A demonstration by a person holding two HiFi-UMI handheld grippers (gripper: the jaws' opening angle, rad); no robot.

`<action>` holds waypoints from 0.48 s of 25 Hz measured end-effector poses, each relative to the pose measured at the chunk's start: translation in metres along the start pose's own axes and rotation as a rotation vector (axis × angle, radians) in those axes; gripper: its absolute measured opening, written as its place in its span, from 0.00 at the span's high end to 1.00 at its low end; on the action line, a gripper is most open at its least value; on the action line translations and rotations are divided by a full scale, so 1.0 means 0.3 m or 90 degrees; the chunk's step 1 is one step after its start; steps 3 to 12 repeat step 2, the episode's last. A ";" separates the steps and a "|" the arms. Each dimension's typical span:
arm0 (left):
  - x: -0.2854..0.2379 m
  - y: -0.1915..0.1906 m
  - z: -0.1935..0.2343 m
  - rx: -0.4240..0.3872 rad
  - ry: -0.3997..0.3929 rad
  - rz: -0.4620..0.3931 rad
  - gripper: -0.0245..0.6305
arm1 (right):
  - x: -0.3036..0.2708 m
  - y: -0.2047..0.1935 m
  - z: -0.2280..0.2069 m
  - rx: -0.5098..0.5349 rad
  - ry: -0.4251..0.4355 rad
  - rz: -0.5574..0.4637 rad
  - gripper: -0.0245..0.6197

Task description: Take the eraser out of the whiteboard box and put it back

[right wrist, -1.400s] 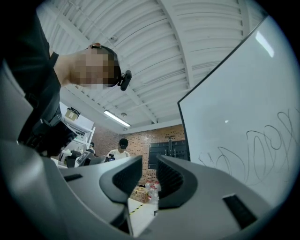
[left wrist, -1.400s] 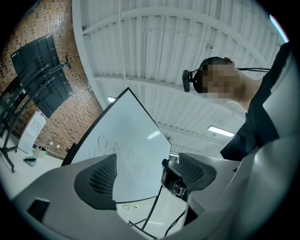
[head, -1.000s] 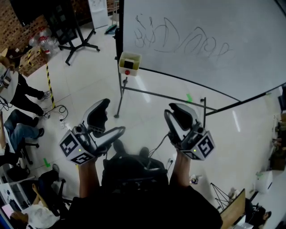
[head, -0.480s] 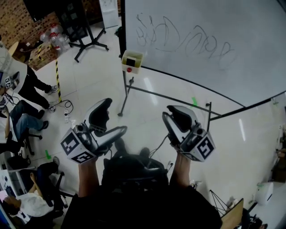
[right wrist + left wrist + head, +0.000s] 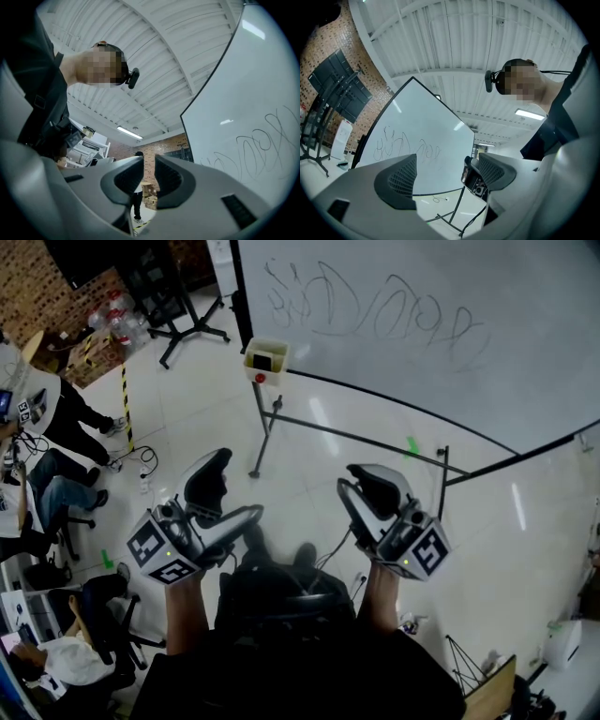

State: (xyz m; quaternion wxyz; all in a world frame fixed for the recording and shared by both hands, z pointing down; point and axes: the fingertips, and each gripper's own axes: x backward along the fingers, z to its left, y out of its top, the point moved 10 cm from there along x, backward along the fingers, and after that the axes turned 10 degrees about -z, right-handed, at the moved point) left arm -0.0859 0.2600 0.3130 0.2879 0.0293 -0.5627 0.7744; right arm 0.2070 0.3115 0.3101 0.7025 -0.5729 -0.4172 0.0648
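Observation:
A small pale-yellow box (image 5: 265,358) hangs at the lower left corner of the scribbled whiteboard (image 5: 441,315). A dark block shows in its open top, and a red button is on its front. Both grippers hover low in the head view, well short of the box. My left gripper (image 5: 228,499) is open with nothing between its fingers; its own view (image 5: 445,171) looks up at the whiteboard (image 5: 417,140). My right gripper (image 5: 353,486) is shut and empty; in its own view (image 5: 149,171) the pads nearly meet, with the whiteboard (image 5: 248,117) at the right.
The whiteboard's metal stand (image 5: 263,427) reaches down to the glossy white floor ahead of me. Seated people (image 5: 47,486) and chairs fill the left edge. A black stand (image 5: 183,306) and a yellow-black striped post (image 5: 123,404) are at the upper left.
The head view has shifted: the whiteboard and box now sit slightly further left and higher. Both grippers keep much the same place and pose in the picture.

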 end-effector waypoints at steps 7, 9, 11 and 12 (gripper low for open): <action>-0.015 -0.016 -0.025 -0.002 0.001 0.002 0.33 | 0.030 0.013 -0.004 0.003 0.000 -0.003 0.82; -0.015 -0.016 -0.025 -0.002 0.001 0.002 0.33 | 0.030 0.013 -0.004 0.003 0.000 -0.003 0.82; -0.015 -0.016 -0.025 -0.002 0.001 0.002 0.33 | 0.030 0.013 -0.004 0.003 0.000 -0.003 0.82; -0.015 -0.016 -0.025 -0.002 0.001 0.002 0.33 | 0.030 0.013 -0.004 0.003 0.000 -0.003 0.82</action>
